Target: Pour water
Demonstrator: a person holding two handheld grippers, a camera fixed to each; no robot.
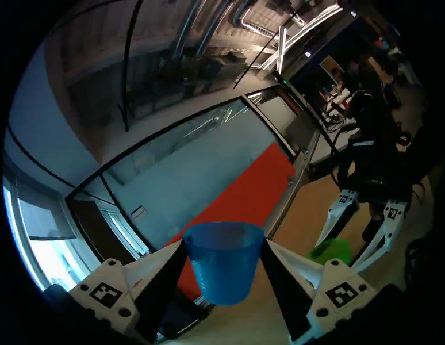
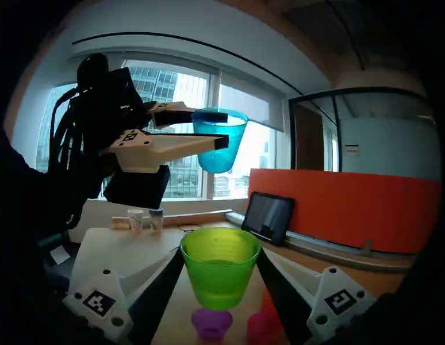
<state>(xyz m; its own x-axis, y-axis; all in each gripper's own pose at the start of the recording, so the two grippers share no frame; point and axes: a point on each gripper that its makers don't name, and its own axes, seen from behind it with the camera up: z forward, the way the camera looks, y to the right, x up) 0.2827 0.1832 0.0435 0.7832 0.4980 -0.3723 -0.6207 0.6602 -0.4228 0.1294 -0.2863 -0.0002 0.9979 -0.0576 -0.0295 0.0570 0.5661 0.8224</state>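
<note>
A blue translucent cup [image 1: 223,261] sits between my left gripper's [image 1: 222,270] fingers, which are shut on it. The right gripper view shows this blue cup [image 2: 219,140] raised high at upper left, slightly tilted, in the left gripper [image 2: 214,129] held by a gloved hand. My right gripper [image 2: 221,270] is shut on a green cup [image 2: 221,265] with liquid in its bottom, held upright over the table. In the left gripper view the green cup [image 1: 330,250] sits low at right between the right gripper's white fingers [image 1: 337,215].
A purple cup [image 2: 211,323] and a pink cup [image 2: 263,325] stand on the wooden table [image 2: 176,310] below the green cup. A tablet [image 2: 268,217] leans against an orange partition [image 2: 349,207]. Two small cups [image 2: 145,219] stand on the window ledge.
</note>
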